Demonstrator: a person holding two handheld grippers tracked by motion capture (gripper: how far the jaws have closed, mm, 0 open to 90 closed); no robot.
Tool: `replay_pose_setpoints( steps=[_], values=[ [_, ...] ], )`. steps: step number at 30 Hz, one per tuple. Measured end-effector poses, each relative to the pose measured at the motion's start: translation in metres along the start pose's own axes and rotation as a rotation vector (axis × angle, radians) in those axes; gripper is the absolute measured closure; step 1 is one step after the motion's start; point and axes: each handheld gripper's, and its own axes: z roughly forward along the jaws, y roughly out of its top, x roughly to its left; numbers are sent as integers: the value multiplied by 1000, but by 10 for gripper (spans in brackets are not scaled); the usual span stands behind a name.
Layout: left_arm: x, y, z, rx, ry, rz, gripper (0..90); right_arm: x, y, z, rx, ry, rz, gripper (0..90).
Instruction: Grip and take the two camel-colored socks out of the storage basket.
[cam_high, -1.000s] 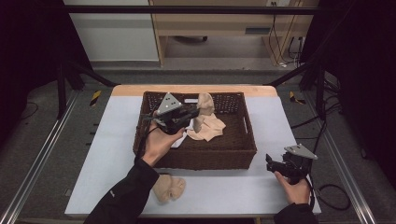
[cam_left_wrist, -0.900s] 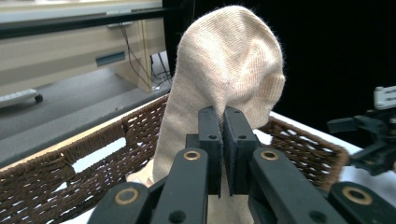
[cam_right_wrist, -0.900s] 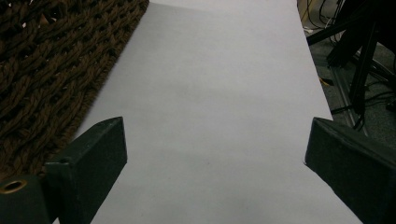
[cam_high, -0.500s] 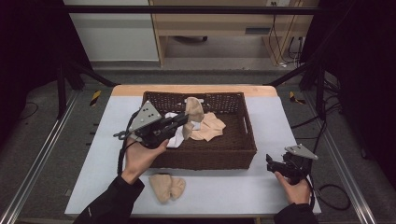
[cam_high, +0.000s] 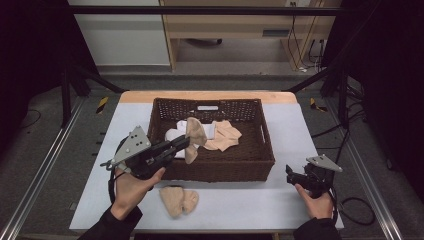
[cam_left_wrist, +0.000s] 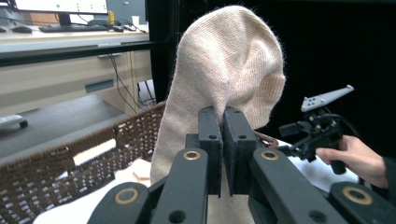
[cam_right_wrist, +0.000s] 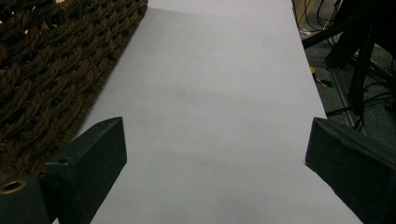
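Above the wicker basket's (cam_high: 165, 125) left front corner, the left gripper (cam_high: 183, 144) pinches a beige sock (cam_high: 194, 137) hanging lengthwise, nearer its mate (cam_high: 178, 200) than the idle, wide-open right gripper (cam_high: 291, 175).

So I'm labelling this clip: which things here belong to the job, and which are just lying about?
In the job:
- beige sock, clamped in the left hand-held gripper
- wicker basket
- beige socks on the table
- cloths in the basket

Lying about:
- desk behind
- floor cables
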Motion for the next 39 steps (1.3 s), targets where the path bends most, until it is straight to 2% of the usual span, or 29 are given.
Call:
replay_pose_setpoints(
  steps=[7,14,21,27,34,39],
  values=[
    [-9,-15,-10,19,-25,-9,862,0,0,-1,-4,1,0,56],
    [-19,-41,-13,70,-41,-10,862,0,0,-1,-5,1,-6,55],
    [-21,-68,-12,137,-54,-44,862,1,0,-1,-2,0,-9,56],
    [-23,-94,0,229,-71,-72,862,1,-1,-1,0,0,-12,56],
    [-23,-124,20,350,-82,-76,861,1,-1,0,7,1,-14,56],
    [-25,-142,35,417,-99,-80,857,1,-2,1,12,1,-13,56]
  ],
)
